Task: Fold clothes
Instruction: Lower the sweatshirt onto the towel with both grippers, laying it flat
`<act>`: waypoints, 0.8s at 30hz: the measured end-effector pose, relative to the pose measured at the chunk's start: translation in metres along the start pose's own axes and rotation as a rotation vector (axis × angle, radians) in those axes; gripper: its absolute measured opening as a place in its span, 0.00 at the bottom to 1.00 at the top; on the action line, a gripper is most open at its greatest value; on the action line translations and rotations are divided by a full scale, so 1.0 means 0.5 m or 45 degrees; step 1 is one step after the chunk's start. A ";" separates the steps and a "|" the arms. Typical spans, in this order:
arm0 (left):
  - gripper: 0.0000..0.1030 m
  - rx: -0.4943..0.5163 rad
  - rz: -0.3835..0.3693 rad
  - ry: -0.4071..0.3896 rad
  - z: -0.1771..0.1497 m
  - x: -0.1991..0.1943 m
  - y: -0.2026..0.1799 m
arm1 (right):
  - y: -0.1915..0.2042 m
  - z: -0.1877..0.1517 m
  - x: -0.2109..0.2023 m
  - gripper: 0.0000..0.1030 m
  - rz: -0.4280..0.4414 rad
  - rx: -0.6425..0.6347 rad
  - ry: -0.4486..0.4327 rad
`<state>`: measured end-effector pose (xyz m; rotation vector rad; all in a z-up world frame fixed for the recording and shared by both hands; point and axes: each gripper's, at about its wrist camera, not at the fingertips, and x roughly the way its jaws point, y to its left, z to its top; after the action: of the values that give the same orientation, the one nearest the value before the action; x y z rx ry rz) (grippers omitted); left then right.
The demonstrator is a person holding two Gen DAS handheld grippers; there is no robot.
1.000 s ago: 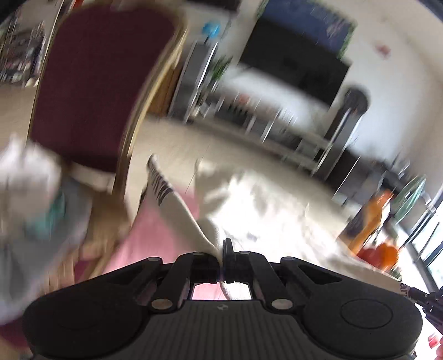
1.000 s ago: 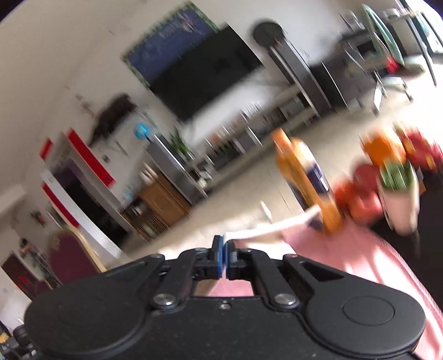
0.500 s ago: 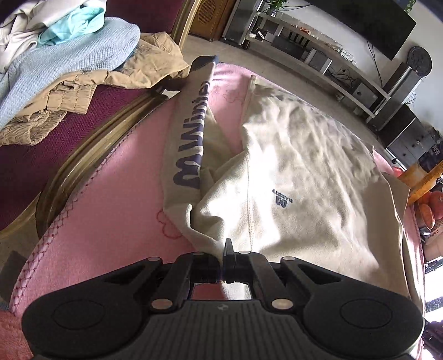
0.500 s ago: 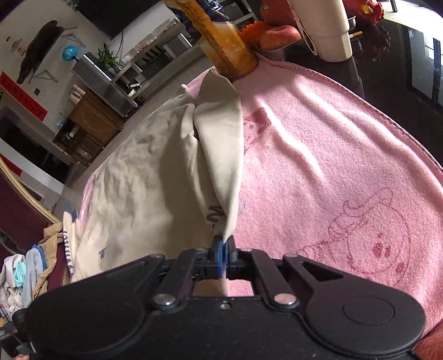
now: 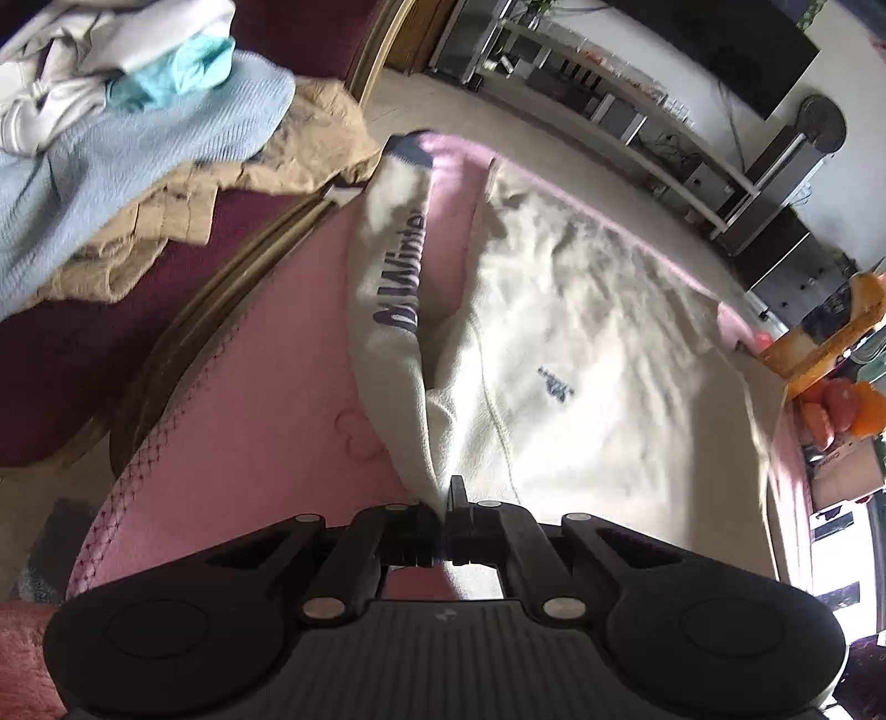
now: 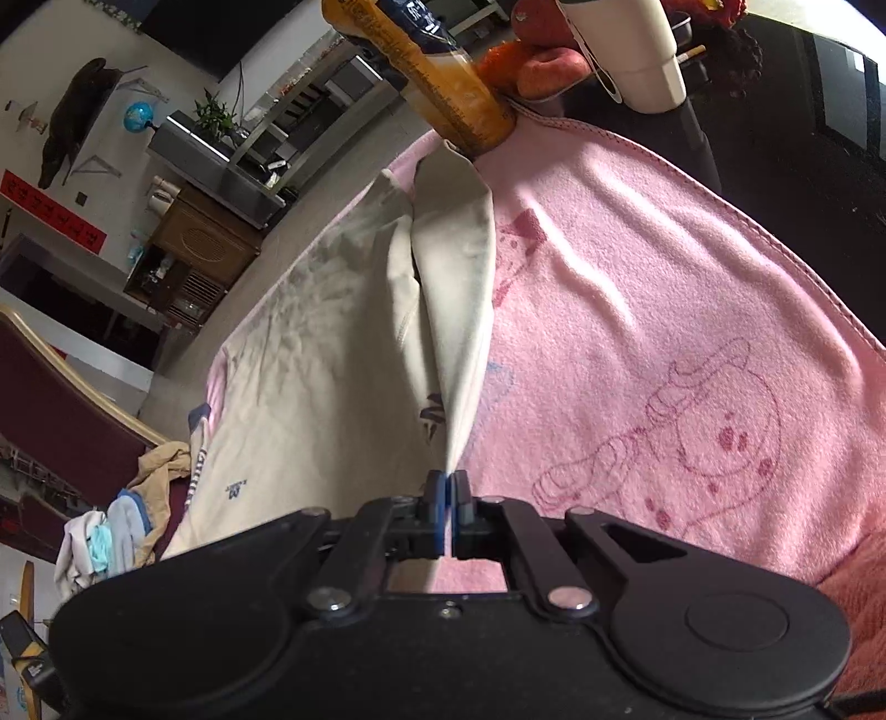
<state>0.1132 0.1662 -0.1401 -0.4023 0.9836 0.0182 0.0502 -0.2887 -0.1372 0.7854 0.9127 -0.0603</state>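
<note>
A cream sweatshirt (image 5: pixel 581 354) with a small navy chest logo lies spread on a pink blanket (image 5: pixel 266 387). Its left sleeve (image 5: pixel 396 277), printed with navy letters, runs away from my left gripper (image 5: pixel 446 498), which is shut on the cloth at the sleeve's near end. In the right wrist view the same sweatshirt (image 6: pixel 310 376) fills the left half, and my right gripper (image 6: pixel 446 487) is shut on a fold of its other sleeve (image 6: pixel 454 288), pulled taut toward the camera above the pink blanket (image 6: pixel 664 310).
A dark red chair (image 5: pixel 83 343) at the left holds a heap of clothes (image 5: pixel 138 144): light blue knit, tan, white. An orange bottle (image 6: pixel 437 72), a white cylinder (image 6: pixel 637 50) and red fruit (image 5: pixel 836 410) stand at the blanket's far right edge.
Both grippers came down from raised, level views of the room to just over the blanket, each still shut on the sweatshirt. The sweatshirt now lies spread flat.
</note>
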 end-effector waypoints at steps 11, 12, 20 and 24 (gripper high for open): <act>0.37 0.171 0.062 0.107 -0.072 -0.050 -0.016 | 0.003 -0.046 -0.020 0.34 -0.019 -0.092 0.093; 0.38 0.182 0.046 0.129 -0.085 -0.049 -0.021 | 0.014 -0.055 -0.033 0.40 0.011 -0.121 0.098; 0.38 0.063 -0.008 0.270 -0.126 0.020 -0.035 | 0.014 -0.107 0.045 0.40 0.133 0.024 0.234; 0.38 0.014 0.090 0.200 -0.118 0.028 -0.027 | -0.017 -0.109 0.069 0.39 0.112 0.151 0.183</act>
<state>0.0762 0.1316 -0.1759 -0.3628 1.1523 0.0452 0.0313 -0.2509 -0.1867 0.9488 1.0158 0.0195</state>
